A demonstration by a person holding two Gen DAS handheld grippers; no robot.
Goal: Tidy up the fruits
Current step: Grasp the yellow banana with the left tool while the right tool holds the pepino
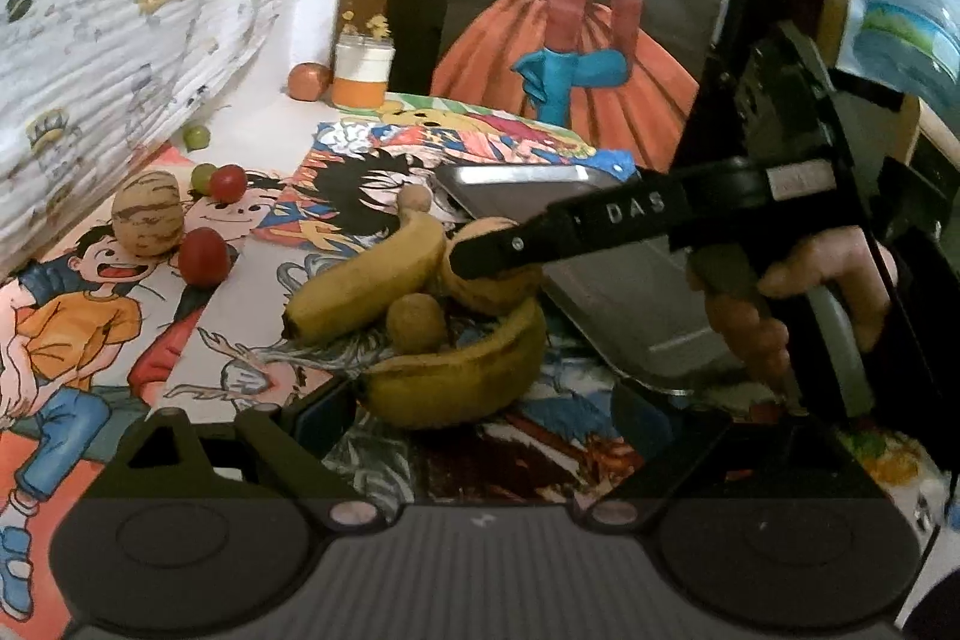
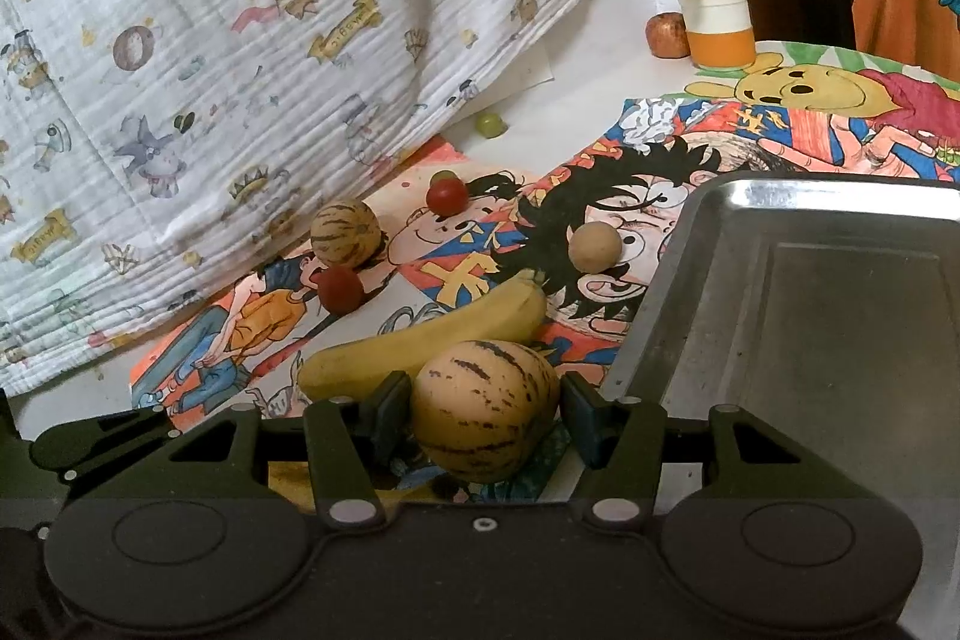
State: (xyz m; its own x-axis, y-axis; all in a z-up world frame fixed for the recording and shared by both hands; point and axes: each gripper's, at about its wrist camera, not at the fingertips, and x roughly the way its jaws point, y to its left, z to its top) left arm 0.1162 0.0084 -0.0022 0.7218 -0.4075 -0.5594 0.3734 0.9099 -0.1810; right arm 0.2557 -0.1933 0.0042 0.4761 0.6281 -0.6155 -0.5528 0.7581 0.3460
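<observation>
Right gripper (image 2: 486, 415): its two pads flank a striped yellow melon (image 2: 487, 409), one on each side and close against the skin. Whether they are actually pressing on it cannot be told from the right wrist view. The melon lies at the near end of the cartoon-print cloth (image 2: 600, 172), just beside a banana (image 2: 420, 340) on its far-left side and immediately left of the steel tray (image 2: 690, 244), which holds nothing.

Left gripper (image 1: 480, 400): jaws spread wide, nothing between them, standing just short of a second banana (image 1: 456, 376).

Other fruit is scattered on the cloth: a second striped melon (image 2: 345, 232), two red fruits (image 2: 447, 196) (image 2: 339, 289), a small tan ball (image 2: 594, 247) and a green grape (image 2: 488, 123) farther off.

Step in hand, by my reading: the first pick, melon destined for the tray (the only evident receptacle). The next move calls for a firm, even closure, since the rounded skin may slip, then a lift clear of the banana and over the tray's raised rim to the right.
</observation>
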